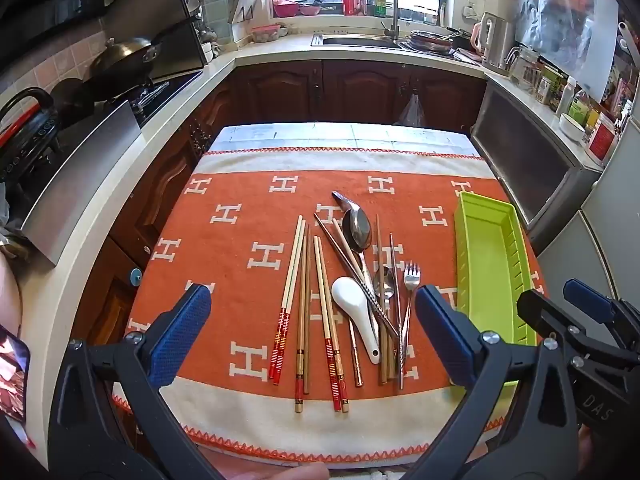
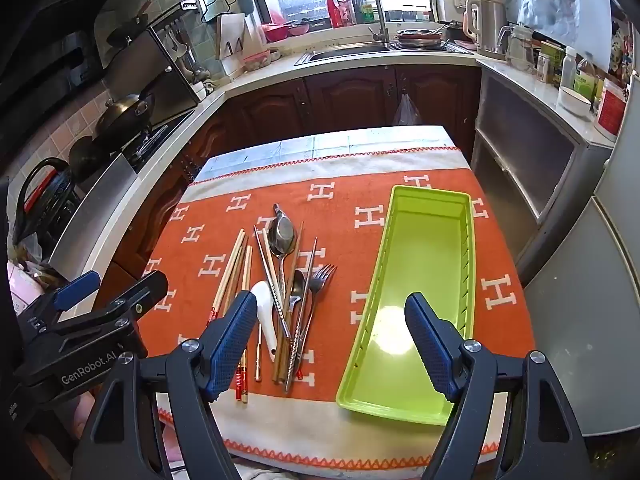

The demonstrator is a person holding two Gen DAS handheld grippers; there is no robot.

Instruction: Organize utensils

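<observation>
Utensils lie in a loose pile on the orange cloth: several wooden chopsticks, a white ceramic spoon, a large steel spoon, a small spoon, a fork and metal chopsticks. An empty green plastic tray lies to their right. My left gripper is open and empty above the near end of the pile. My right gripper is open and empty, between the pile and the tray. It also shows in the left wrist view.
The table stands in a kitchen. A counter with a stove and wok runs along the left, a sink at the back, and a cabinet and fridge close on the right.
</observation>
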